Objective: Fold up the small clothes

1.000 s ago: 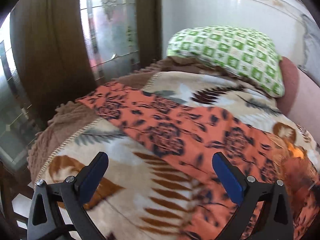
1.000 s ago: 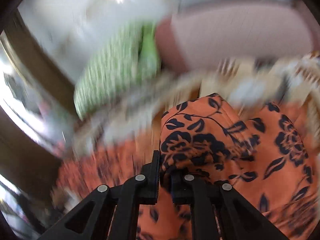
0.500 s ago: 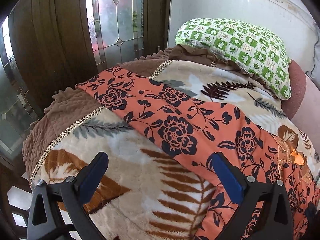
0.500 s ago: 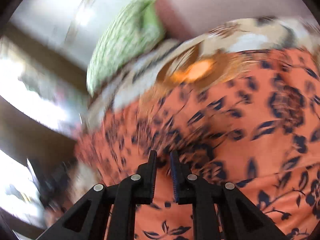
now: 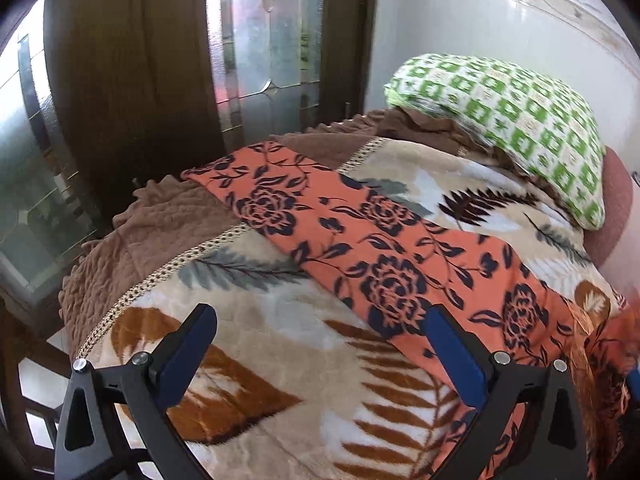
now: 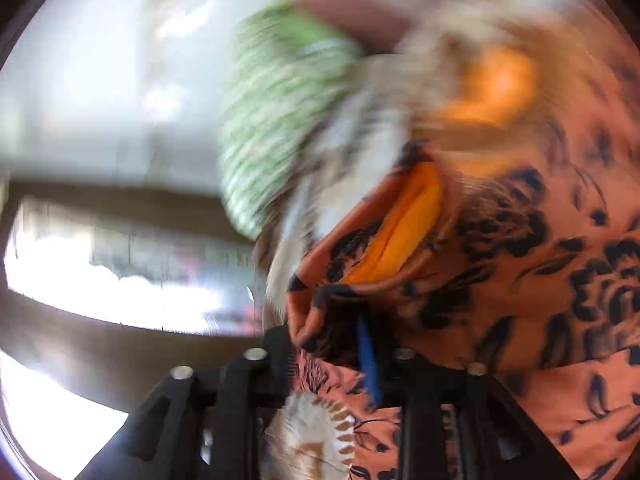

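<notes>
An orange garment with dark blue flowers (image 5: pixel 360 240) lies stretched flat across the leaf-patterned blanket (image 5: pixel 280 360), from the far left corner to the lower right. My left gripper (image 5: pixel 320 348) is open and empty, held above the blanket at the garment's near edge. In the blurred right wrist view my right gripper (image 6: pixel 332 344) is shut on a bunched part of the same garment (image 6: pixel 520 264), whose orange inner side shows just above the fingers.
A green and white checked pillow (image 5: pixel 508 120) lies at the far end against a pink bolster (image 5: pixel 616 216). A wooden door with patterned glass (image 5: pixel 264 60) stands behind the bed's far left. The blanket's brown quilted border (image 5: pixel 132 248) hangs at the left edge.
The left gripper has stayed open while its view shifted slightly. The right gripper has swung fast, staying nearly shut; it now pinches and lifts a bunched fold of the garment.
</notes>
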